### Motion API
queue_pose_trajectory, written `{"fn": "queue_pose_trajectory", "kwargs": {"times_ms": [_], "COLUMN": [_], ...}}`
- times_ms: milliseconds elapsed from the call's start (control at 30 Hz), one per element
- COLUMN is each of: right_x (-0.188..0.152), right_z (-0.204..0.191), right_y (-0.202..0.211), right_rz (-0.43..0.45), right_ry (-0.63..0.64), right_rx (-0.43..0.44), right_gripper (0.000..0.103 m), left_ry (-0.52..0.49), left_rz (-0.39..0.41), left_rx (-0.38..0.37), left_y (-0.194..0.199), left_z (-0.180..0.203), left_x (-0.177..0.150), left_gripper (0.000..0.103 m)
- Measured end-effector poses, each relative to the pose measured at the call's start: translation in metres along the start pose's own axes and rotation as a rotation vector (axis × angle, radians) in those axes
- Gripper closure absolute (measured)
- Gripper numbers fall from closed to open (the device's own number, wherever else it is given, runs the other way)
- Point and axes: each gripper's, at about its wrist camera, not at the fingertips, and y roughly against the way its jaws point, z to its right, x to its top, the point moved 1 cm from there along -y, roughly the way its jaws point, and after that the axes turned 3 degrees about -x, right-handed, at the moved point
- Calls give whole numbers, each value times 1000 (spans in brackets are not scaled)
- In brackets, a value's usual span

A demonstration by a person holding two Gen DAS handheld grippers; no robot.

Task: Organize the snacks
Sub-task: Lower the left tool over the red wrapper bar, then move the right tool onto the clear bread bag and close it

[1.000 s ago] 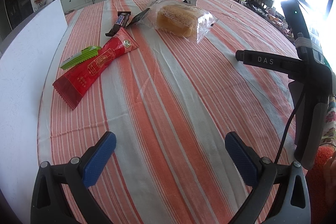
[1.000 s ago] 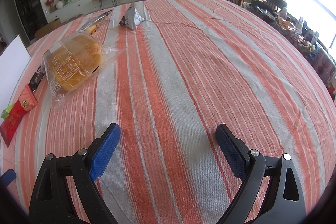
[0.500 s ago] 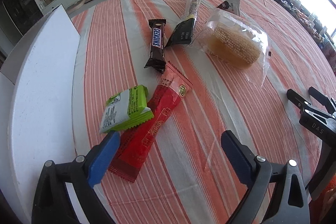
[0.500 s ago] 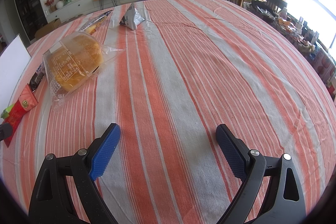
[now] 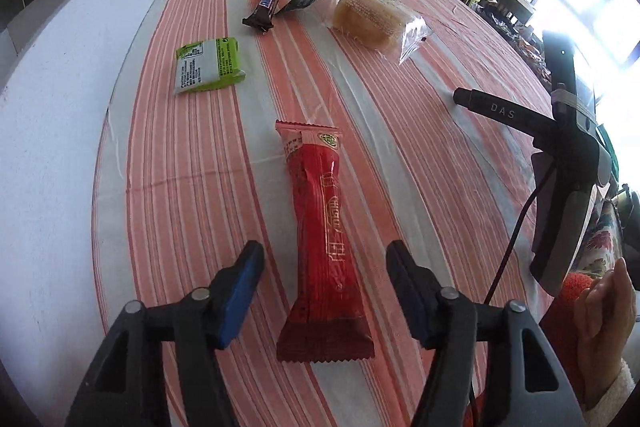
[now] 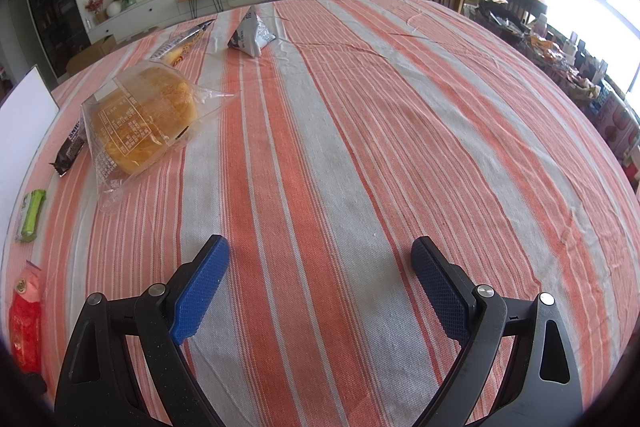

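Your left claw (image 5: 324, 267) tilts steeply downward, its blue pads spread and touching nothing — the jaws sit a little short of full width. Your right claw (image 6: 320, 279) angles down too, jaws wide apart and empty — your right hand (image 5: 604, 311) grips its handle.

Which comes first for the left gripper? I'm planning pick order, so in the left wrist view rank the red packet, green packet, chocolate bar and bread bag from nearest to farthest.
1. Red packet: between the left gripper's fingers.
2. Green packet: ahead, left.
3. Chocolate bar: farther, centre.
4. Bread bag: far right, about level with the bar; too close to call.
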Motion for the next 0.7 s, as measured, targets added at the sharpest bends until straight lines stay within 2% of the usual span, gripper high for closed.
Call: {"fn": "queue_pose_trajectory", "kwargs": {"times_ms": [33,100,200,433,700], "right_x": [0,0,0,0,0], "right_z": [0,0,0,0,0], "right_y": [0,0,0,0,0], "right_rz": [0,0,0,0,0], "right_ry": [0,0,0,0,0], "right_rx": [0,0,0,0,0], "right_gripper": [9,9,9,9,9], "left_ry": [-22,-68,-118,-95,-96], "left_rz": [12,28,86,165,166], "left_rx": [18,54,179,188,186], "left_y": [-2,-11,-22,-33,-34], "left_z": [4,9,8,-7,-8], "left_x": [-1,2,12,21,21], "left_gripper": [13,13,11,0,0]}}
